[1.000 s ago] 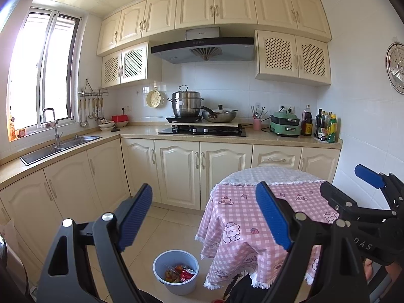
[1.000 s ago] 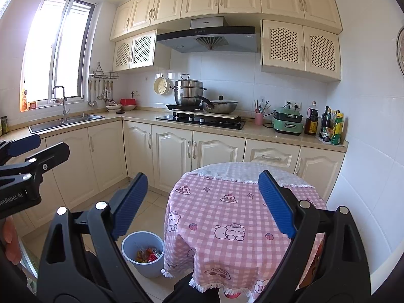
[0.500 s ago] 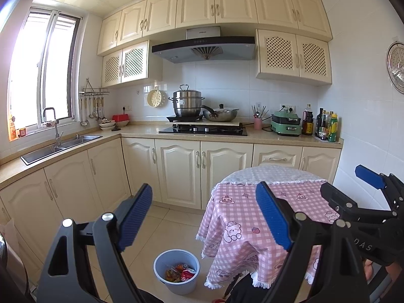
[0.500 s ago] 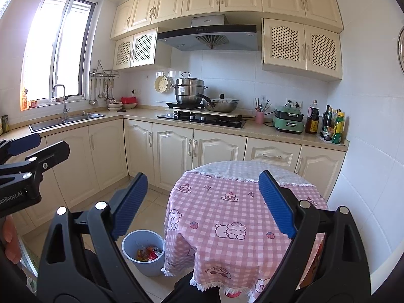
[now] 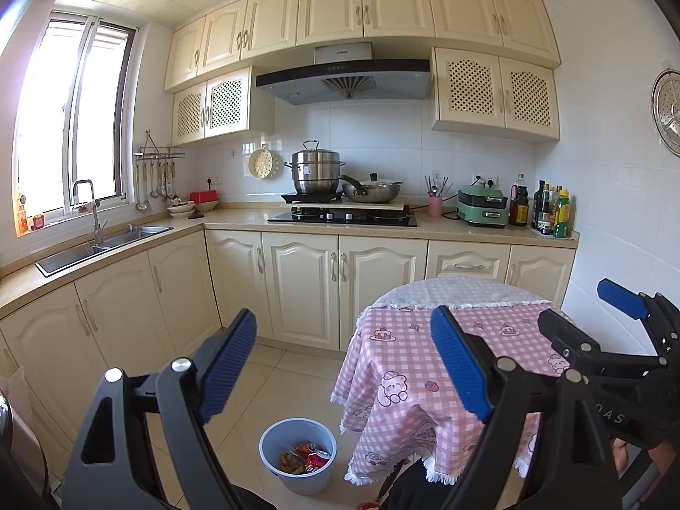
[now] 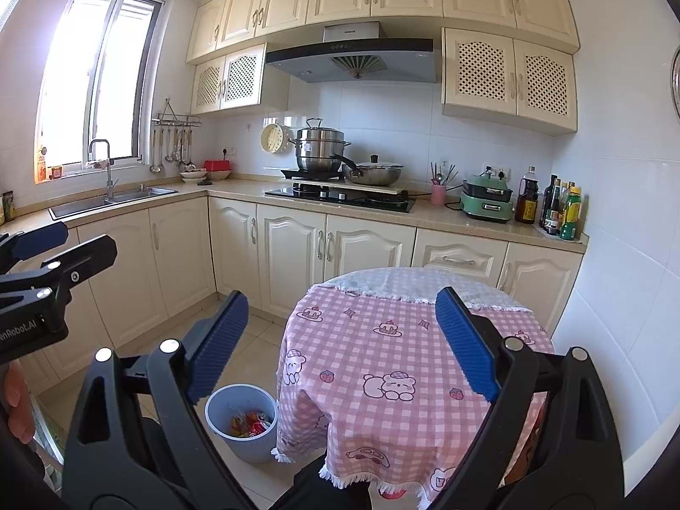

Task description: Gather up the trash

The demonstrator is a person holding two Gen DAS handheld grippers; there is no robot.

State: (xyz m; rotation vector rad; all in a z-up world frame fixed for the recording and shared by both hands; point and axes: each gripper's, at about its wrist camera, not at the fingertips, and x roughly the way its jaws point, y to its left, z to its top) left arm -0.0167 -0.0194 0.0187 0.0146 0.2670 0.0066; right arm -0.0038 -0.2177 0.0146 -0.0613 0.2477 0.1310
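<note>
A light blue bin (image 5: 298, 455) stands on the floor by the round table and holds a red can (image 5: 316, 462) and other colourful trash. It also shows in the right wrist view (image 6: 242, 423). My left gripper (image 5: 344, 367) is open and empty, held high over the floor and the table edge. My right gripper (image 6: 342, 344) is open and empty above the table. Each gripper shows at the edge of the other's view.
A round table with a pink checked cloth (image 6: 408, 357) stands right of the bin. Cream cabinets (image 5: 306, 289) and a worktop with hob, pots and bottles run along the back. A sink (image 5: 97, 246) is at the left. A tiled floor (image 5: 272, 386) lies between.
Both views have shifted very slightly; the grippers stay open and empty. Nothing else has moved.
</note>
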